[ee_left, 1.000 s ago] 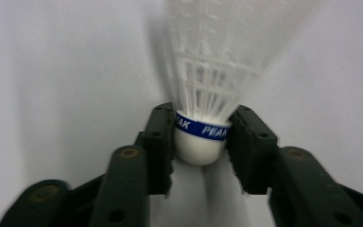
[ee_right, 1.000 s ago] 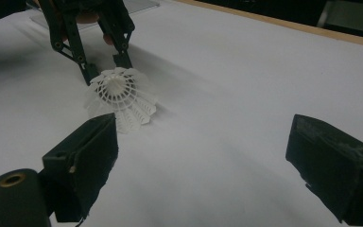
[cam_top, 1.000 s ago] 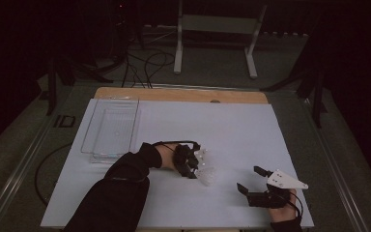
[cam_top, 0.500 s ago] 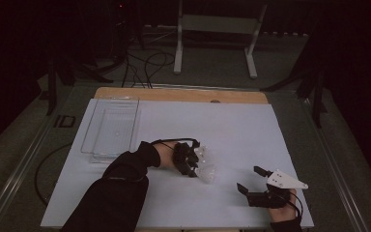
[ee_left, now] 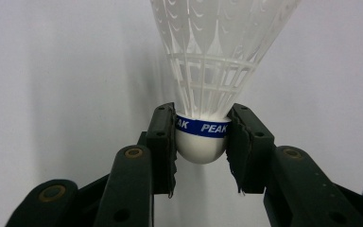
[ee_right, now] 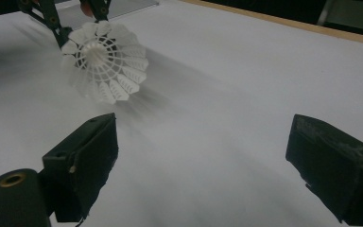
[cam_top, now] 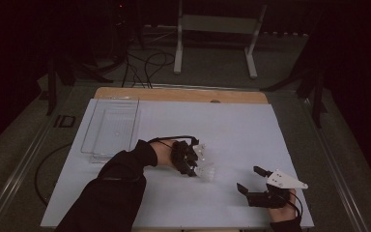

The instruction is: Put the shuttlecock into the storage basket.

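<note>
White plastic shuttlecock, one, one clear tray

The left gripper pinches a white shuttlecock by its rounded cork, one black jaw pressed on each side at the blue band. The plastic skirt fans out beyond the jaws, over the pale table.

We note a dim room: white tabletop with wooden far edge, grey floor beyond, a white metal stand, black cables far left.
</note>
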